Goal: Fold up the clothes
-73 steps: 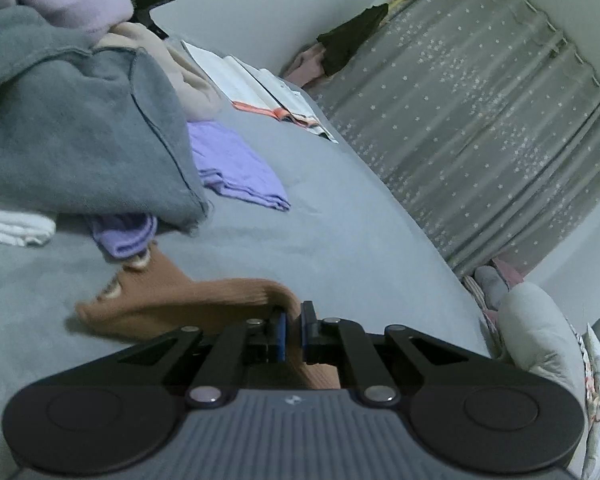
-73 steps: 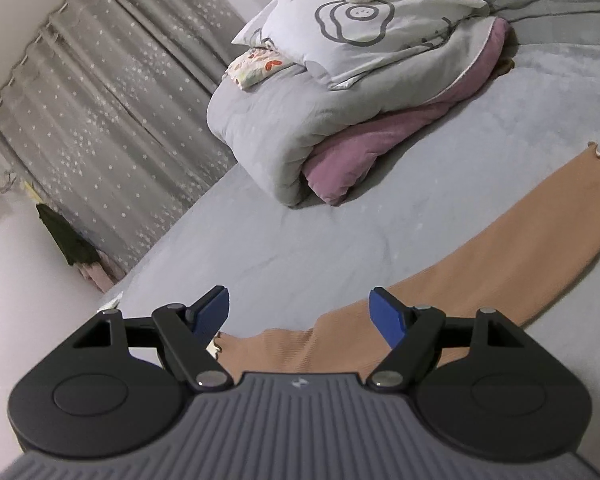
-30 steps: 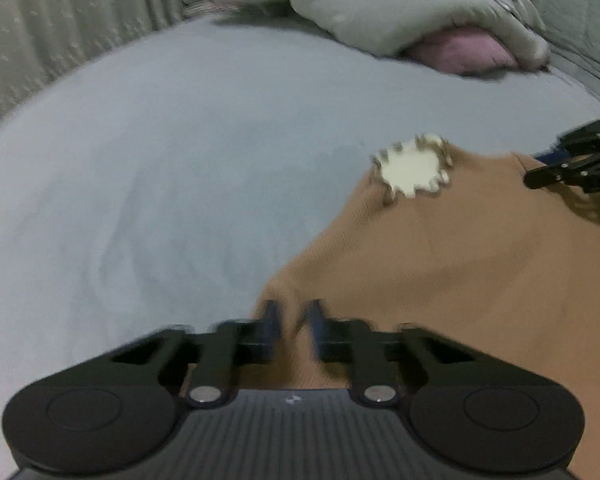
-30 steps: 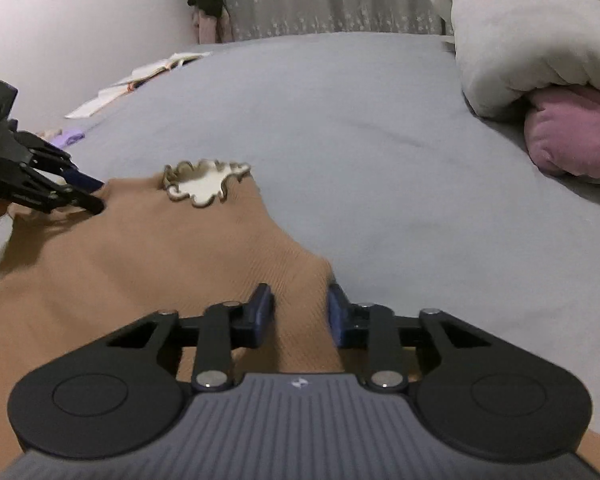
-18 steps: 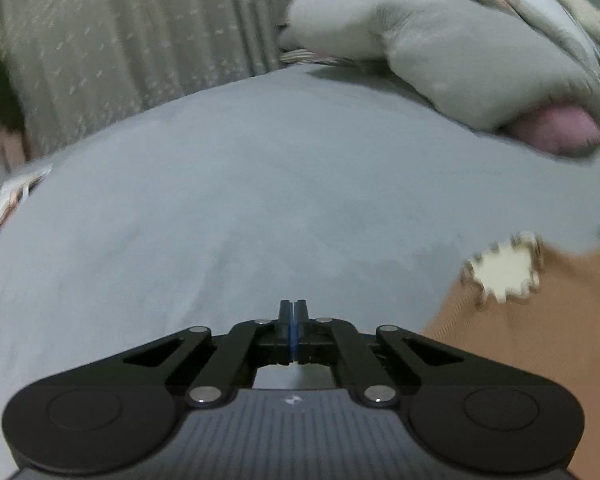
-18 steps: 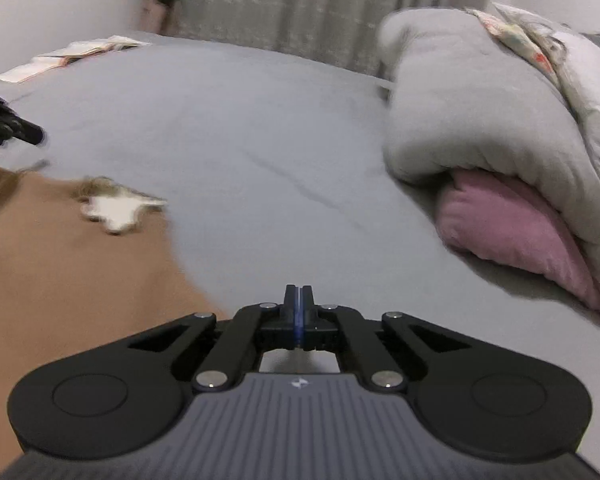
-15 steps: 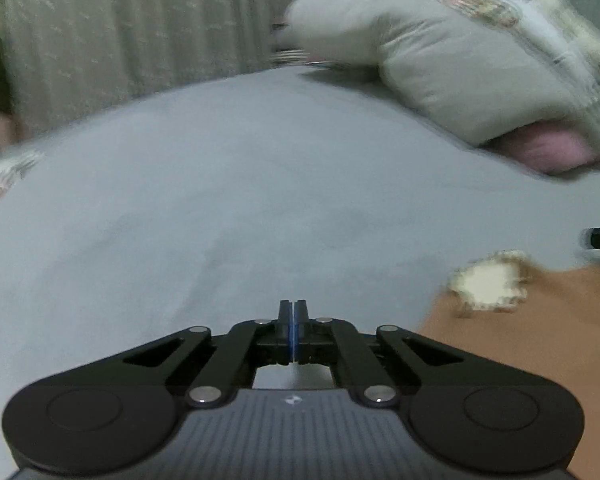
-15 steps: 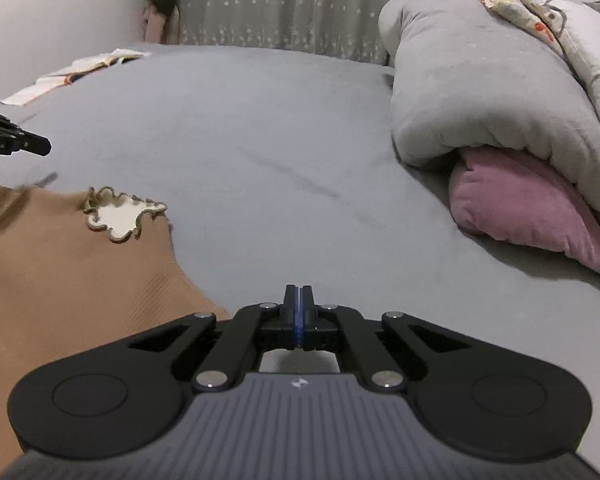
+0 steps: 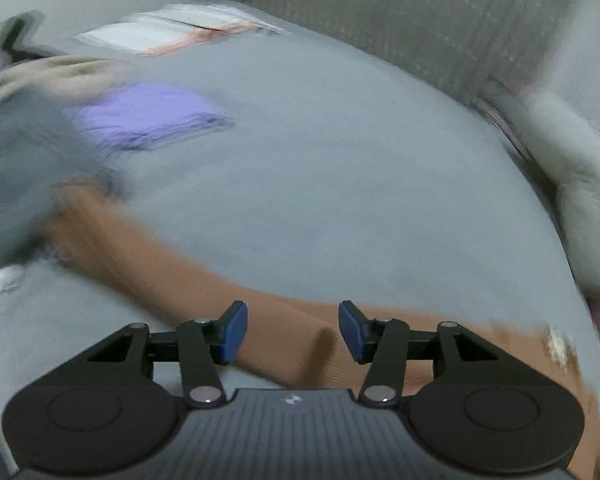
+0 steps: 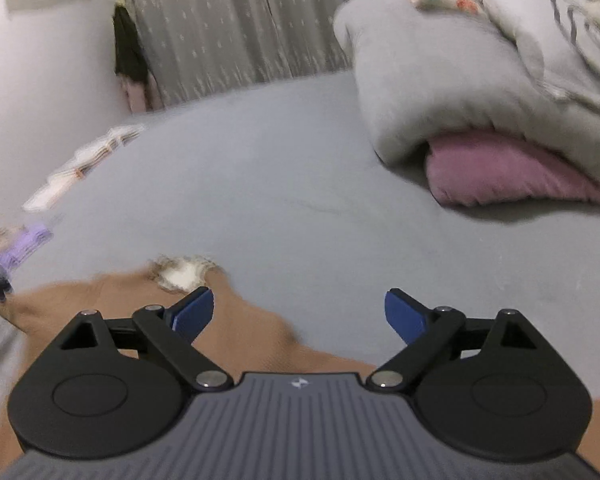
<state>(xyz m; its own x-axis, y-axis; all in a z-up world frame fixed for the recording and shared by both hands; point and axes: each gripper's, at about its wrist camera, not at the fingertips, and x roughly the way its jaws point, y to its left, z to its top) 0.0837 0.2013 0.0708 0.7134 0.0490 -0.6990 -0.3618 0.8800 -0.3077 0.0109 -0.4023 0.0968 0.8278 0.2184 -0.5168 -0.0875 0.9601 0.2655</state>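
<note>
Both sets of jaws stand wide apart with nothing between them. From the left wrist view, the left gripper [image 9: 292, 332] hangs over the tan knit garment [image 9: 284, 344], whose long sleeve runs away to the left across the grey bed [image 9: 340, 184] toward a blurred heap of clothes [image 9: 24, 176]. The blue pads [image 9: 233, 332] sit on either side of a crease in the fabric, and whether they touch the cloth cannot be told. At the right edge of that view the garment's cream scalloped collar [image 9: 558, 344] shows as a smear. A folded purple garment [image 9: 148, 118] lies beyond the heap, and past it an open book [image 9: 172, 32] rests on the bed near the wall.

From the right wrist view, the right gripper [image 10: 300, 312] is over the garment's other side, its left pad [image 10: 192, 312] above the tan cloth just beside the collar [image 10: 182, 274] and its right pad [image 10: 404, 314] above bare grey sheet. The tan knit spreads flat on the bed under and to the left of this gripper. Farther off to the right lies a rolled grey duvet [image 10: 432, 96] with a pink pillow [image 10: 500, 168] tucked beneath it. A dotted grey curtain [image 10: 228, 20] hangs behind the bed, with a dark garment [image 10: 129, 48] hanging at its left edge. Much of both views is motion-blurred.
</note>
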